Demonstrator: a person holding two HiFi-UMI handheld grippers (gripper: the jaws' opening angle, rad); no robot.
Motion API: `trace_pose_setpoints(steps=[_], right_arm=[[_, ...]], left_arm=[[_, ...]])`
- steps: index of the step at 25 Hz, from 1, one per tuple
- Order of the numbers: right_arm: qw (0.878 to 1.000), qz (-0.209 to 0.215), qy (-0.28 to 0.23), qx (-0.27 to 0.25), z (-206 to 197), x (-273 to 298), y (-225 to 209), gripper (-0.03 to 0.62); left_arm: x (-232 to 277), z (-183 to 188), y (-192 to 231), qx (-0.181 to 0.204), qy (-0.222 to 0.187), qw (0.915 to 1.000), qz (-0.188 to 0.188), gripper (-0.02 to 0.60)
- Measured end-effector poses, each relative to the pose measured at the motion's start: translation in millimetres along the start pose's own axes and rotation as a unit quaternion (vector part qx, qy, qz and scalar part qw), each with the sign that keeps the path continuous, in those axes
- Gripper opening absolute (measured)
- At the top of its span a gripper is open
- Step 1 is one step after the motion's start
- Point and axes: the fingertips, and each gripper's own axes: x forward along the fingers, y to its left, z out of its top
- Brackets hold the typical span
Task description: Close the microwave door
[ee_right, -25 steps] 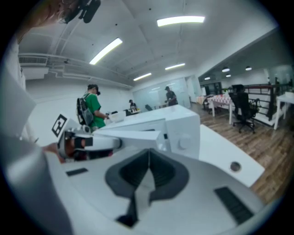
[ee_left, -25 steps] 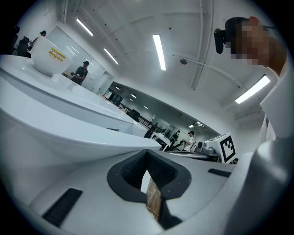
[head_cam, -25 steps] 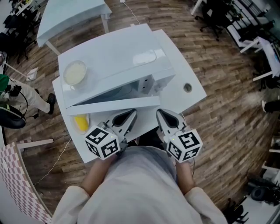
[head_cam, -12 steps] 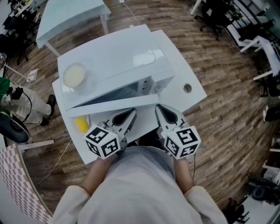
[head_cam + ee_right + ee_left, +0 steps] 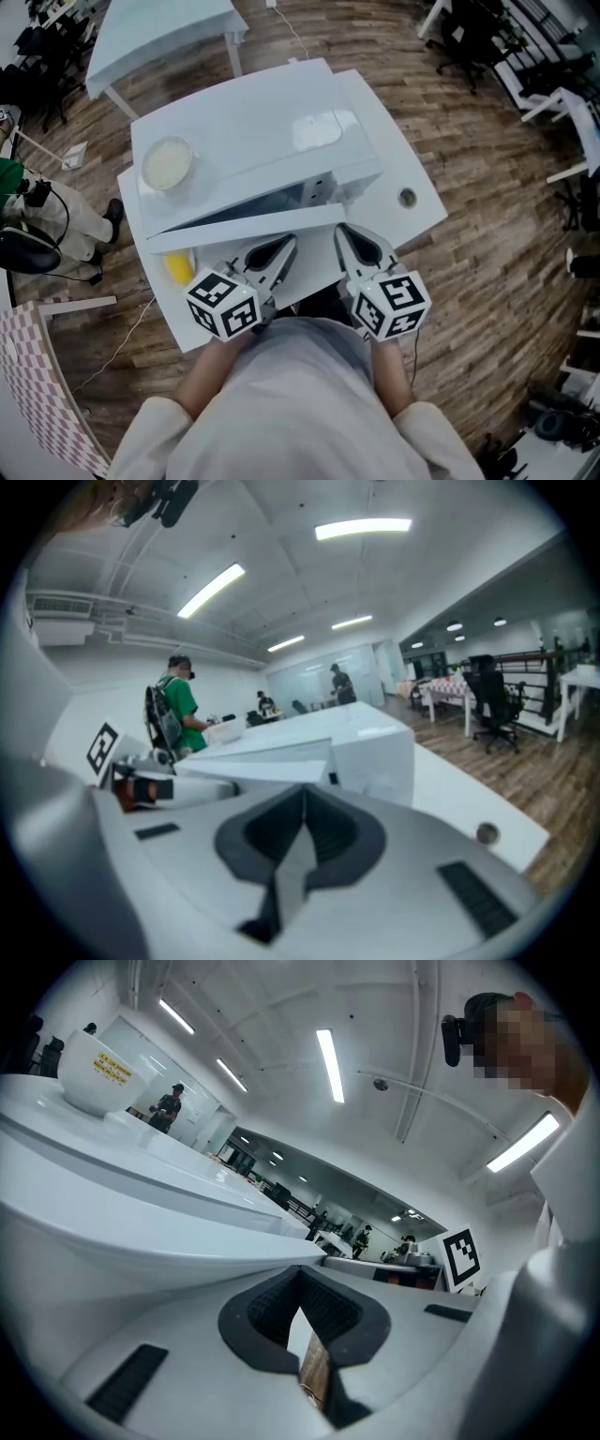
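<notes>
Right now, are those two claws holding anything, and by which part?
Nothing is held. The left claw and the right claw are both shut and empty, poised near the open microwave door.

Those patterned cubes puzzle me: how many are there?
2. One marker cube sits on the left gripper, the other on the right gripper. None seems hidden.

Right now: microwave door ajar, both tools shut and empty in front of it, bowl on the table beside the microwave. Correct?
No: the bowl sits on top of the microwave, not on the table; the head view shows it. The rest holds: door ajar, left tool and right tool shut and empty in front of it.
</notes>
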Motion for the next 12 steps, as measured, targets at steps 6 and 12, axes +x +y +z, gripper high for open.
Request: trace_pose_setpoints(steps=[6, 12], right_arm=[[1.000, 0.001, -0.002, 0.001, 3.1, 3.6, -1.9, 0.023], [1.000, 0.008, -0.003, 0.007, 6.1, 7.2, -4.0, 0.023]], left_arm=[[1.9, 3.6, 1.5, 0.002, -0.001, 1.0000, 0.001, 0.012], [3.5, 4.1, 0.7, 0.003, 0.001, 1.0000, 0.001, 0.012]])
